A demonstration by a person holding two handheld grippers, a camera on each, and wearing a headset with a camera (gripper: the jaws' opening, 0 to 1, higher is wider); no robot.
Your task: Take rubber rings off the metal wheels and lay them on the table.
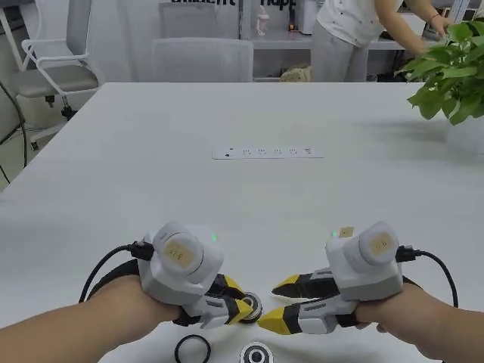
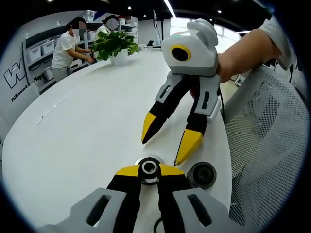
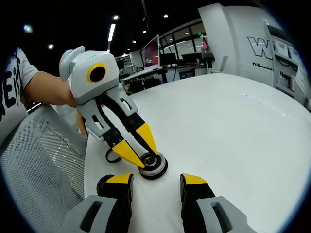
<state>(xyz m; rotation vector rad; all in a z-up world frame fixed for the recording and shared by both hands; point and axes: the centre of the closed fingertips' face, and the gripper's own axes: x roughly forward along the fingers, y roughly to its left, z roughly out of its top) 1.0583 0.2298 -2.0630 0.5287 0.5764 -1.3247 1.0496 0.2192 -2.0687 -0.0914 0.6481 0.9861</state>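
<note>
Left tongs (image 1: 240, 308) clench a metal wheel (image 2: 148, 169); right tongs (image 2: 161, 151) gape, pointing at it

On the desk (image 1: 151, 166): wheel (image 1: 252, 307) clamped between the jaws of the left hand-held gripper (image 2: 149, 172). From that wheel: right hand-held gripper (image 1: 270, 304) just right, second wheel (image 1: 257, 354) just nearer the person, loose ring (image 1: 193, 349) near-left, power strip (image 1: 268, 153) well behind, plant (image 1: 452, 68) far back-right.

Bright, even overhead light; ceiling lamps (image 3: 115, 17) show as small glaring spots; soft shadows on the white table (image 1: 242, 197); gripper views bend strongly at edges.
</note>
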